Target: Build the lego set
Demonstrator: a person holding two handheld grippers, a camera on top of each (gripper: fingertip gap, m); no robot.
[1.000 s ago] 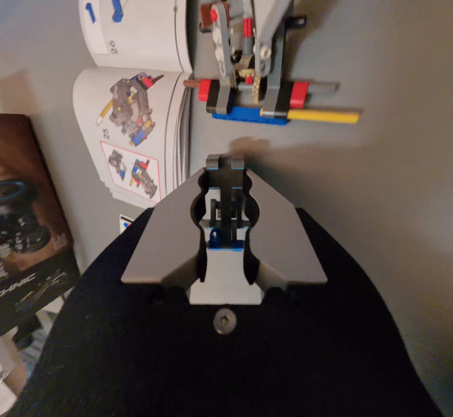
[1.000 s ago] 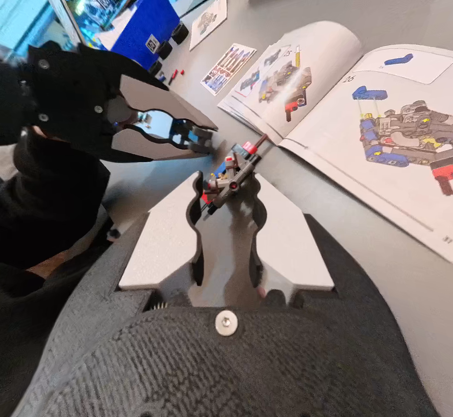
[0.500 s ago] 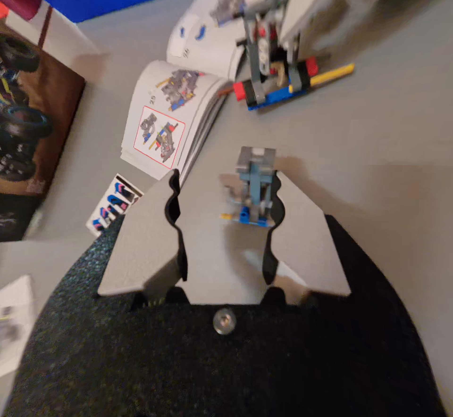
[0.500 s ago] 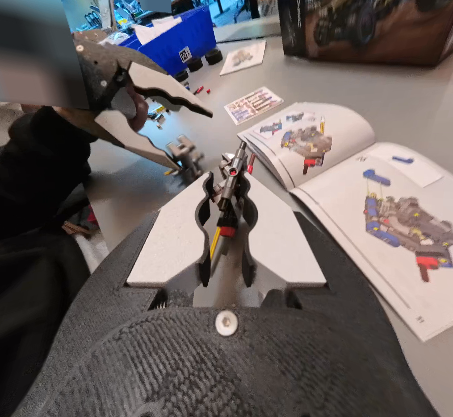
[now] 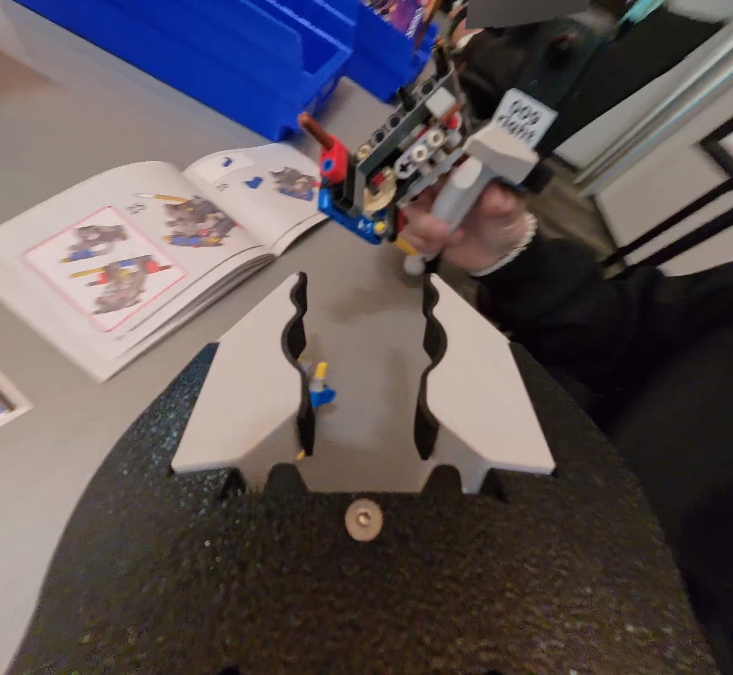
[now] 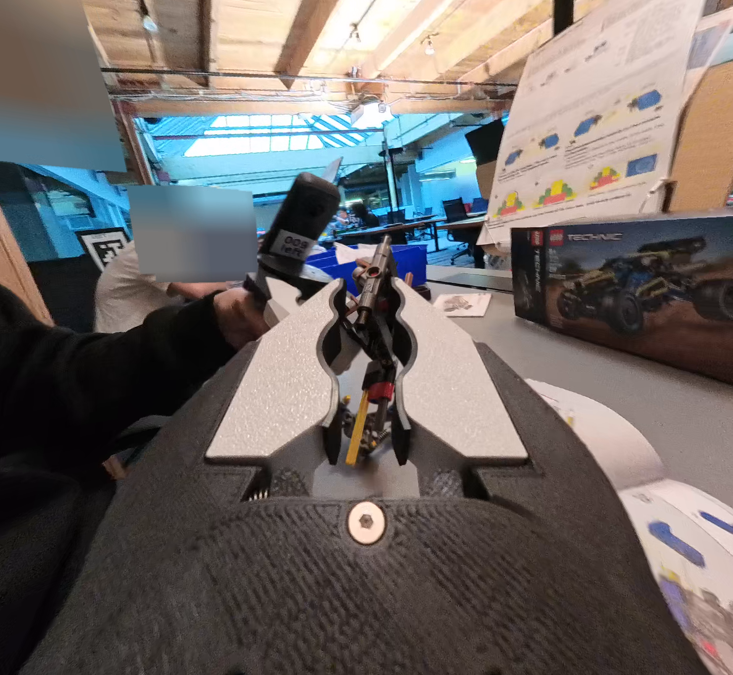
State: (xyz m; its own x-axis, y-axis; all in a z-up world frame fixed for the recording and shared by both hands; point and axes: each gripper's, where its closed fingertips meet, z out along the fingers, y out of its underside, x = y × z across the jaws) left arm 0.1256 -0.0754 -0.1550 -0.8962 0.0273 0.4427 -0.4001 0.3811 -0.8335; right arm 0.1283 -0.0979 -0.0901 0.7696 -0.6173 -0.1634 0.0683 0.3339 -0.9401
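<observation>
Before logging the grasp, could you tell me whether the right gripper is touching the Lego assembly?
Touching. The right wrist view shows the right gripper closed on the Lego assembly, both fingers pressed against its sides.

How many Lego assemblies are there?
2: the big assembly clamped in the right tongs, and a small one on the table, partly behind the left tongs. More may be hidden.

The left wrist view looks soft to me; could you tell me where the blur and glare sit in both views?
Left wrist view: motion blur smears the blue bins and instruction booklet, while the gripper's own fingers stay fairly sharp. Right wrist view: the booklet blurs at the lower right edge, ceiling beams bow from the wide lens, skylights glare.
</observation>
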